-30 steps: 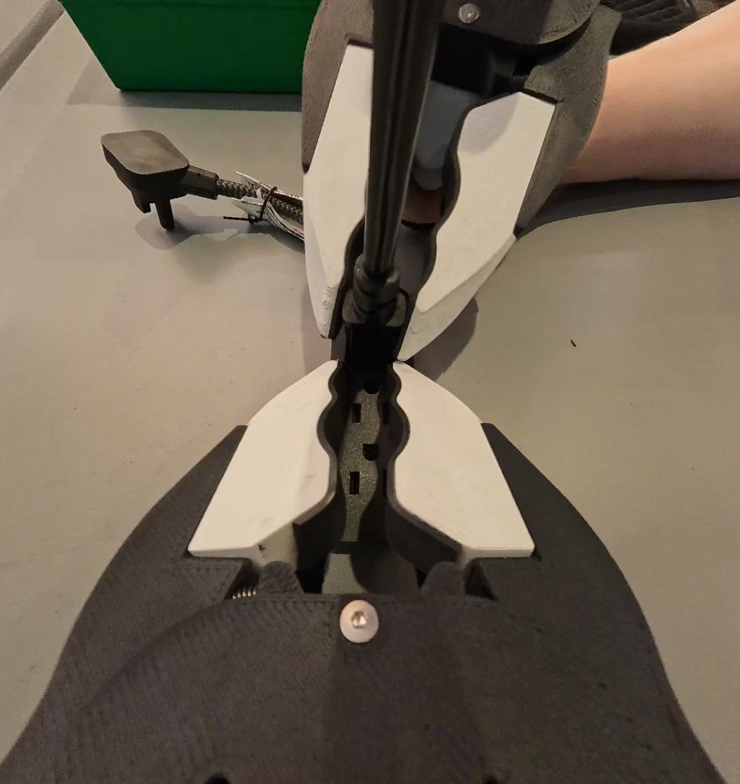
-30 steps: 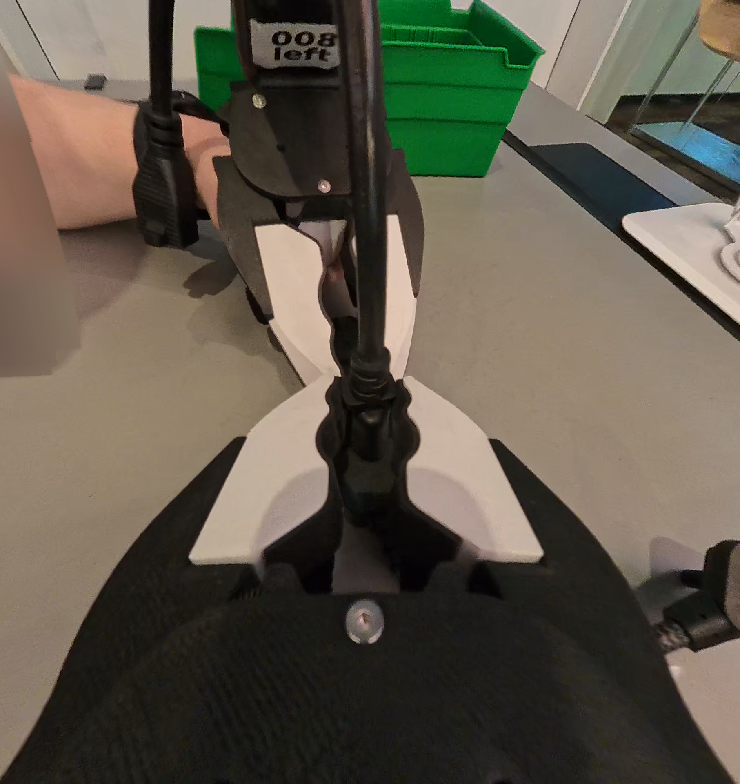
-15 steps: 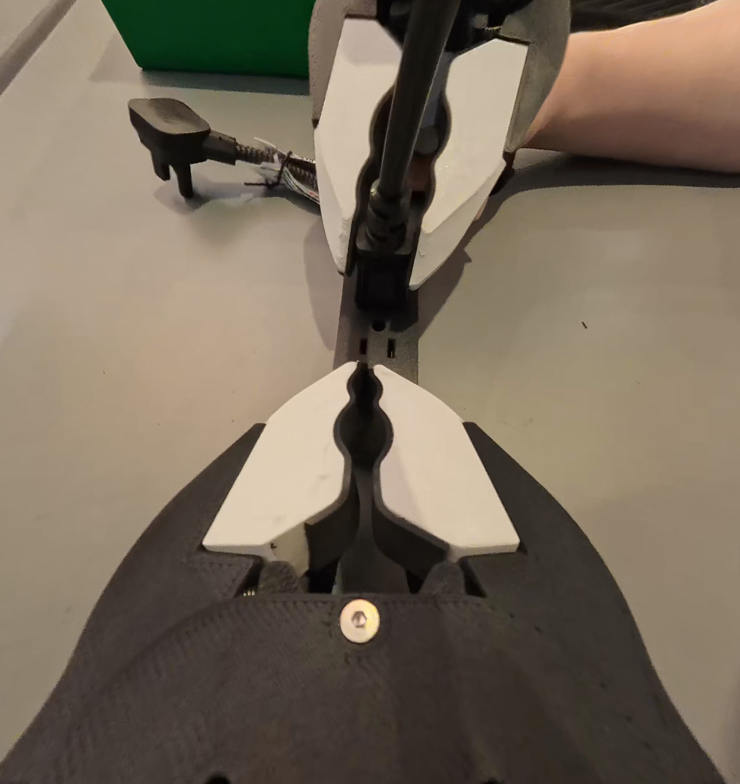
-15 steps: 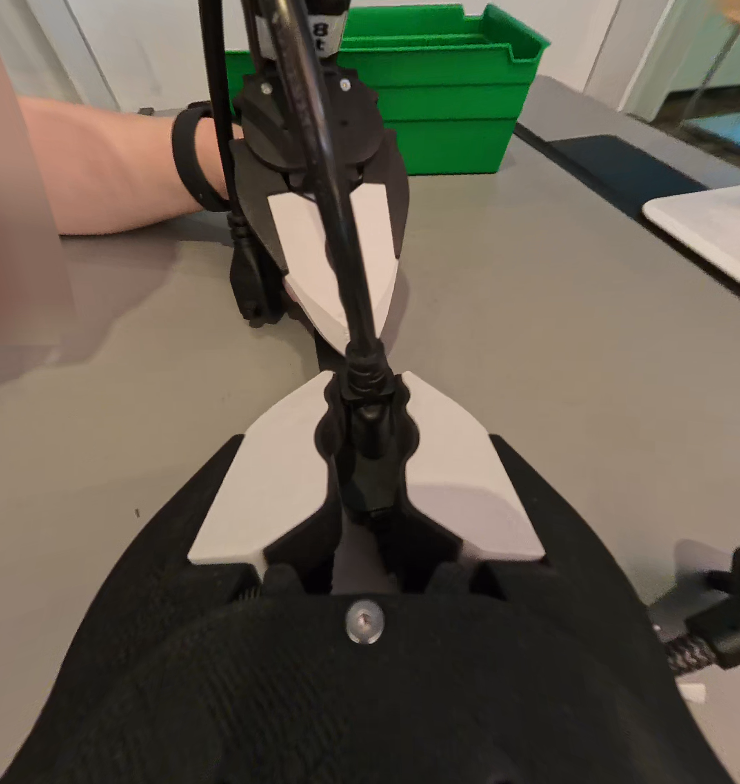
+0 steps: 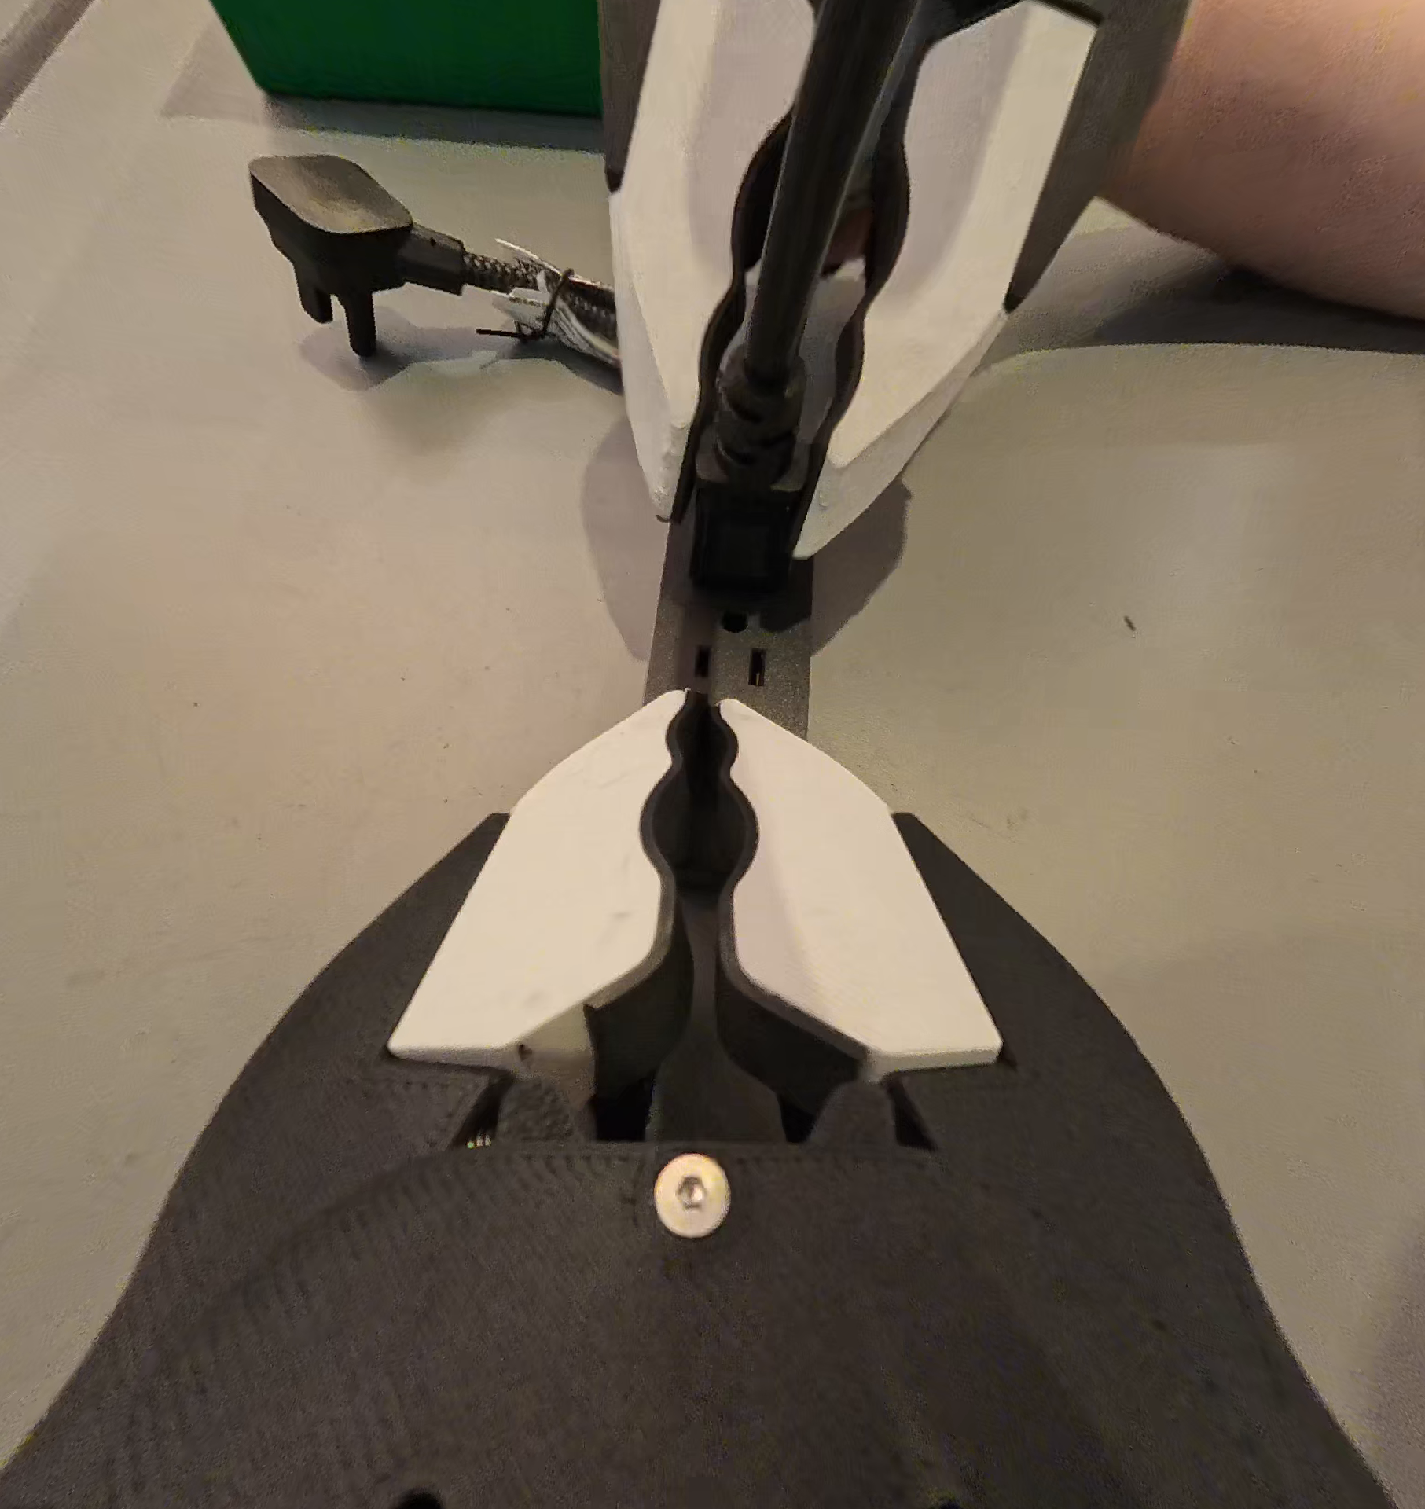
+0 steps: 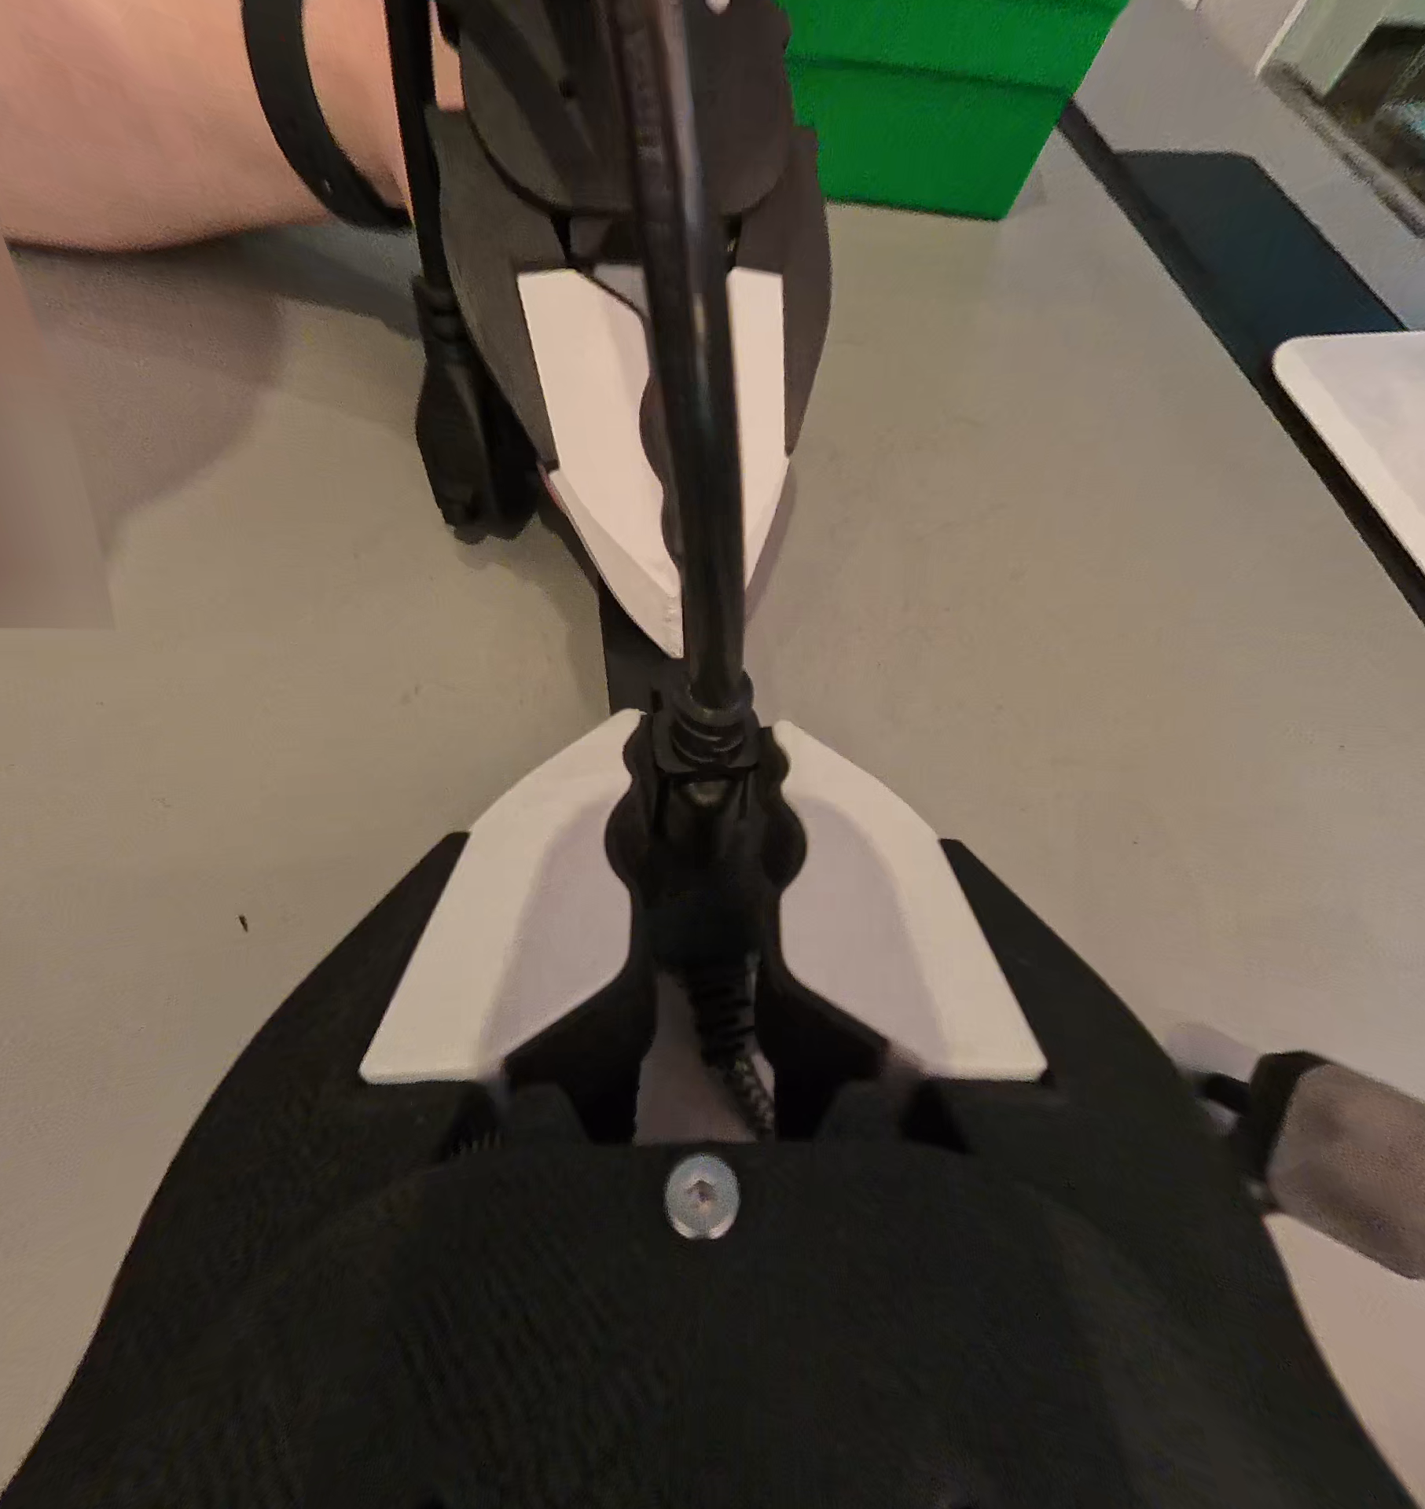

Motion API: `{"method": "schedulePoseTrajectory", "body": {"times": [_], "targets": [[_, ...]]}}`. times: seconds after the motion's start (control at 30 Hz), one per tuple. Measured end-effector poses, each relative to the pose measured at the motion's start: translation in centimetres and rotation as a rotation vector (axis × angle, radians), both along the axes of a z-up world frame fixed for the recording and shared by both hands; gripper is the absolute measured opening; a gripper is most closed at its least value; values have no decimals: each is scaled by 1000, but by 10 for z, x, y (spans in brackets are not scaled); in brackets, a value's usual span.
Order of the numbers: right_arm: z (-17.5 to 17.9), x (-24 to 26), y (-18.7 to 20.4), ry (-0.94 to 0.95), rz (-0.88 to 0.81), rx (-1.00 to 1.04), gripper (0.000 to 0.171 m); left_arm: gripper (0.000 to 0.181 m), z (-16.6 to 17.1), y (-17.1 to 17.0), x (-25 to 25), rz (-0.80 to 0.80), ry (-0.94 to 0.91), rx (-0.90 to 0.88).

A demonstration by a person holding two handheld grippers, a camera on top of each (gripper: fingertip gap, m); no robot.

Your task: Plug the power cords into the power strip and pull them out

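A dark power strip (image 5: pixel 782 661) lies on the grey table, running away from my left gripper (image 5: pixel 701 698). The left gripper is shut with nothing between its fingers, and its tips rest over the strip's near part. It also shows in the right wrist view (image 6: pixel 668 641), pointing down onto the strip (image 6: pixel 623 682). My right gripper (image 6: pixel 705 723) is shut on a black plug (image 6: pixel 705 816) whose cord rises upward. In the left wrist view the right gripper (image 5: pixel 737 523) holds that plug (image 5: pixel 737 547) upright on the strip's far sockets. I cannot tell how deep it is seated.
A second black plug on a braided cable (image 5: pixel 329 220) lies on the table beside the strip, also in the right wrist view (image 6: pixel 1362 1159). Another black cord end (image 6: pixel 447 441) stands beside the left gripper. A green bin (image 6: pixel 921 122), a white tray (image 6: pixel 1378 457) and the person's forearms (image 5: pixel 1305 163) border the area. The left gripper's tips are roughly 4 centimetres from the right gripper's.
My left gripper's fingers have closed and drawn back along the strip. My right gripper has brought the plug down from above the strip onto its far sockets.
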State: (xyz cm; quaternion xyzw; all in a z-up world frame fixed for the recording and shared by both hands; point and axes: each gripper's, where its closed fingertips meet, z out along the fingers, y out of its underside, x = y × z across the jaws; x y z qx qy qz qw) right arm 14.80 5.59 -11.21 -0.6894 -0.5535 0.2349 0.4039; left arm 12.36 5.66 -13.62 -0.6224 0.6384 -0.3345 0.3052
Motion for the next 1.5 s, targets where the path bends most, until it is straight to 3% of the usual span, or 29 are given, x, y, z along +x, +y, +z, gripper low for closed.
{"method": "schedulePoseTrajectory", "body": {"times": [0.1, 0.27, 0.73, 1.1, 1.23, 1.5], "targets": [[-2, 0, 2, -135, -22, 51, 24, 1, 0, 0, 0, 7, 16, -4], [0, 1, 3, 127, 1, -47, 25, 1, -1, -2, 1, 6, 12, -5], [2, 3, 4, 266, -14, -117, 25, 1, -1, -2, 0, 10, 8, -32], [1, -1, 10, 257, -76, -117, 25, 1, -1, 3, 0, 33, 21, -26], [2, -2, 3, 117, -111, -6, 23, 1, -1, -1, 1, 2, 36, -12], [3, 1, 27, 350, -256, -241, 25, 1, -1, 7, 3, 52, 40, -11]]}}
